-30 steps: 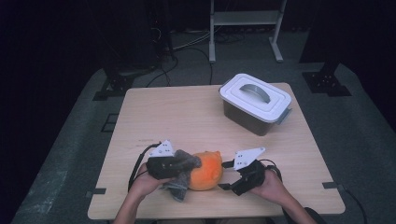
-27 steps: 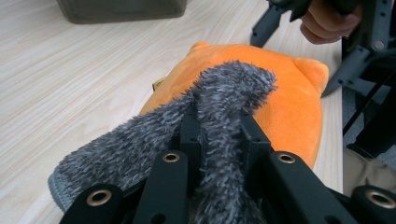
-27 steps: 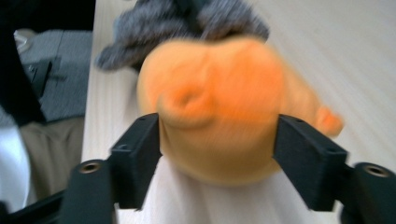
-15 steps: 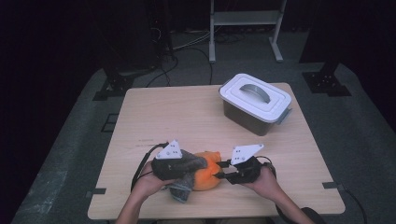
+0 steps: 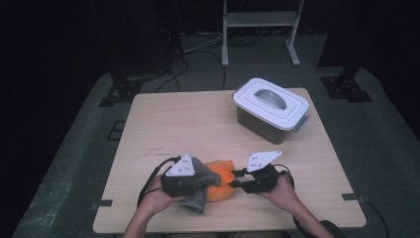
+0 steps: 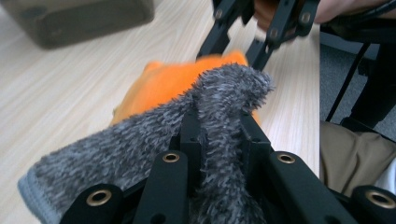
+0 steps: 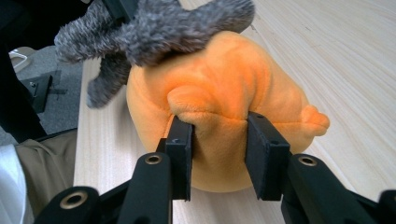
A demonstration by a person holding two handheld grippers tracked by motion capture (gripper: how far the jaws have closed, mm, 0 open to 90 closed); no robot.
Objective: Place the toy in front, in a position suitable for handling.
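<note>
At the near edge of the worktop (image 5: 148, 119), the left gripper (image 6: 219, 135) has its fingers pressed tight on a fold of the grey fuzzy cloth (image 6: 140, 149), holding it over the orange plush toy (image 7: 224, 98). The right gripper (image 7: 219, 156) has just been closing; its fingers pinch a bulge of the plush, likely steadying it. Farther off stands the lidded container (image 5: 271, 110).

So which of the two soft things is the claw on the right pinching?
The orange plush toy: the right claw has closed on a fold of it. The grey fuzzy cloth, draped over it, is clamped by the left claw.
</note>
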